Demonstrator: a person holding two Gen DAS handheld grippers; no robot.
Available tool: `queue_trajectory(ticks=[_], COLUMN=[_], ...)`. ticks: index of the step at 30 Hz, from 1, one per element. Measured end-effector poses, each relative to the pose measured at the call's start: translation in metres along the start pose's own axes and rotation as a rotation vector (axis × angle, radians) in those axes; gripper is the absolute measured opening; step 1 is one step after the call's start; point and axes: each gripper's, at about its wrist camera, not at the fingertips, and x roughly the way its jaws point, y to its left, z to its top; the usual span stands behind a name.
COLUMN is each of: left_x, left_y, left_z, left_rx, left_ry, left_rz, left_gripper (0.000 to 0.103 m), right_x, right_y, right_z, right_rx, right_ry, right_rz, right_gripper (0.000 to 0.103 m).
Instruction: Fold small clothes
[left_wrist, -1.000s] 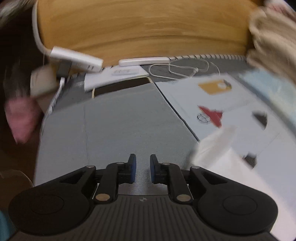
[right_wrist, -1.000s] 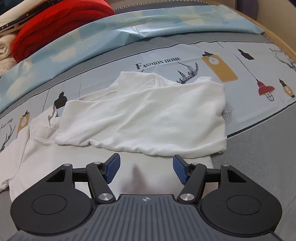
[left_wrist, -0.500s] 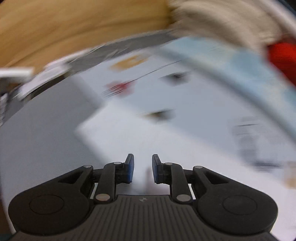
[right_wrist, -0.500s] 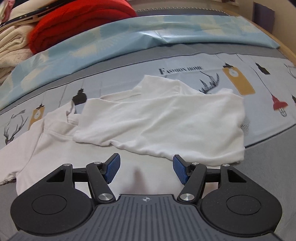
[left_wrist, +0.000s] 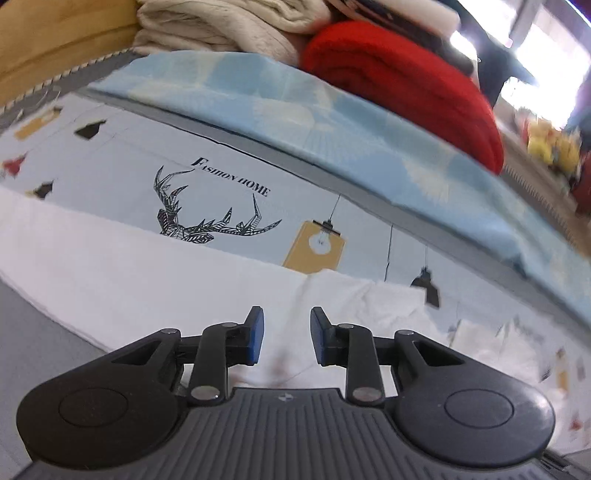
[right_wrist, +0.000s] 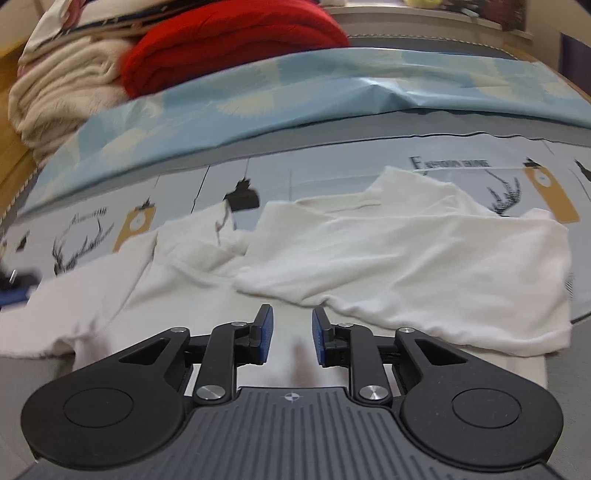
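A small white shirt (right_wrist: 424, 258) lies spread on the printed bed sheet (right_wrist: 332, 173), with its right half folded over the middle. My right gripper (right_wrist: 291, 332) hovers just above the flat lower part, close to the folded edge. Its jaws are closing, with a narrow gap and no cloth pinched between the blue pads. In the left wrist view the same white shirt (left_wrist: 129, 273) runs across below the deer print. My left gripper (left_wrist: 286, 332) hangs over a rumpled part of it, jaws opening, nothing between them.
Behind the shirt a light-blue quilt (left_wrist: 295, 110) lies in a ridge across the bed. A red folded blanket (left_wrist: 399, 81) and cream blankets (left_wrist: 221, 26) are stacked behind it, by the wooden headboard (left_wrist: 55, 37). Grey sheet (left_wrist: 29, 332) borders the shirt at the left.
The left view swung from the grey sheet and headboard onto the white shirt, and its jaws widened slightly. The right gripper slid left along the shirt and its jaws narrowed a lot.
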Motion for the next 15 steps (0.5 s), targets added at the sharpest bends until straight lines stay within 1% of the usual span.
queue_trajectory(ticks=[1, 2, 6, 8, 9, 10, 14, 15], left_x=[0.001, -0.001, 0.009, 0.011, 0.015, 0.033, 0.031, 0.03], left_y=[0.0, 0.001, 0.006, 0.008, 0.007, 0.007, 0.01, 0.01], left_z=[0.002, 0.001, 0.006, 0.005, 0.012, 0.025, 0.027, 0.027], left_rx=[-0.001, -0.009, -0.043, -0.058, -0.068, -0.077, -0.118, -0.125], left_ry=[-0.003, -0.002, 0.044, 0.064, 0.073, 0.08, 0.094, 0.093], left_rz=[-0.004, -0.023, -0.043, -0.053, -0.059, -0.065, -0.088, -0.093], left_gripper=[0.031, 0.031, 0.031, 0.031, 0.031, 0.031, 0.031, 0.031], right_x=[0.003, 0.007, 0.022, 0.032, 0.038, 0.043, 0.068, 0.074], right_y=[0.003, 0.006, 0.018, 0.027, 0.033, 0.037, 0.051, 0.052], right_z=[-0.001, -0.002, -0.005, -0.006, -0.007, -0.008, -0.013, -0.015], right_rx=[-0.02, -0.043, -0.134, -0.209, -0.258, -0.294, -0.43, -0.456], right_ry=[-0.005, -0.014, -0.037, -0.051, -0.059, -0.065, -0.065, -0.061], right_rz=[-0.007, -0.025, -0.067, -0.086, -0.098, -0.107, -0.169, -0.182], right_gripper=[0.029, 0.034, 0.048, 0.049, 0.049, 0.05, 0.05, 0.048])
